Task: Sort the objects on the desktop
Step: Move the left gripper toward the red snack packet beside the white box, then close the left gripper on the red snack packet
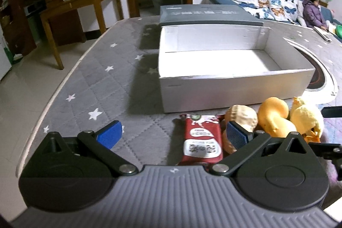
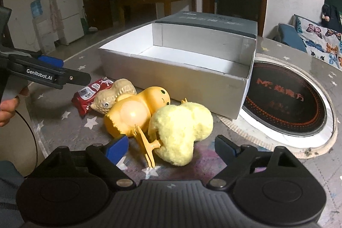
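An open grey box (image 1: 235,91) with a white inside stands empty on the table; it also shows in the right wrist view (image 2: 171,76). In front of it lie a red snack packet (image 1: 202,140) (image 2: 89,95), a peanut toy (image 1: 241,119) (image 2: 113,97), an orange rubber duck (image 1: 273,119) (image 2: 136,112) and a fluffy yellow chick (image 1: 305,119) (image 2: 181,131). My left gripper (image 1: 173,134) is open, with the packet between its jaws. My right gripper (image 2: 173,147) is open around the chick's near end.
The table has a grey star-patterned cloth (image 1: 89,87). The box's dark lid (image 1: 205,14) lies behind it. A round black cooktop (image 2: 286,99) sits in the table right of the box. The left gripper's body (image 2: 47,76) hovers over the packet.
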The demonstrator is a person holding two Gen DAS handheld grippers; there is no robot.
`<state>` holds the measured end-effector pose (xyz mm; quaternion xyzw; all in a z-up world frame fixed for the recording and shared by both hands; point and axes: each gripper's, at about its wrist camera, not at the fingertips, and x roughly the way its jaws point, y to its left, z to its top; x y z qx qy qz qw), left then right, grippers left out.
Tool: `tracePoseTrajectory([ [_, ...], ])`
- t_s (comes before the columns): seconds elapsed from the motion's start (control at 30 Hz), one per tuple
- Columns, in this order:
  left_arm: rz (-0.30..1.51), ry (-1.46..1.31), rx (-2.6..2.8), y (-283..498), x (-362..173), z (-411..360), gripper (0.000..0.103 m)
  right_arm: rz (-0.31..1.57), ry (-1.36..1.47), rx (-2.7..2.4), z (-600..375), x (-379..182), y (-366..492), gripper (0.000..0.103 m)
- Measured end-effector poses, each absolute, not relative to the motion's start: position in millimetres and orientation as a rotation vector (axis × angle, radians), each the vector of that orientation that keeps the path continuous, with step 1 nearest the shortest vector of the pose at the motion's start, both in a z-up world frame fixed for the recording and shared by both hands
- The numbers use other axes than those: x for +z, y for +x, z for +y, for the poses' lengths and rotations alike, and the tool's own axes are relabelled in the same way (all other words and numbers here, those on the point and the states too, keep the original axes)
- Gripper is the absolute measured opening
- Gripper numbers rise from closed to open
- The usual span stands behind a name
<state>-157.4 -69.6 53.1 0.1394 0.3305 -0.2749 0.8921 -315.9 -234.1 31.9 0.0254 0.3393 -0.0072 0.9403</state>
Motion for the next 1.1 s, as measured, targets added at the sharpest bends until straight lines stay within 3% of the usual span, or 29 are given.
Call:
tracePoseTrajectory([
  [0.87,0.776,0.346,-0.660,-159.3,21.3,-70.1,0.102,0.664,0.006,-0.029,-237.7,46.0,-319.4,0.089],
  [1.03,0.747,0.366,-0.668,-158.1,20.1,-69.3,0.092,0.649,-0.003,-0.003,-231.3,53.5,-316.2,0.089],
  [1.1,0.751,0.366,-0.677,-156.2,19.7,-66.6,0.080,0.643,-0.007,0.008,-228.1,56.2,-314.2,0.090],
])
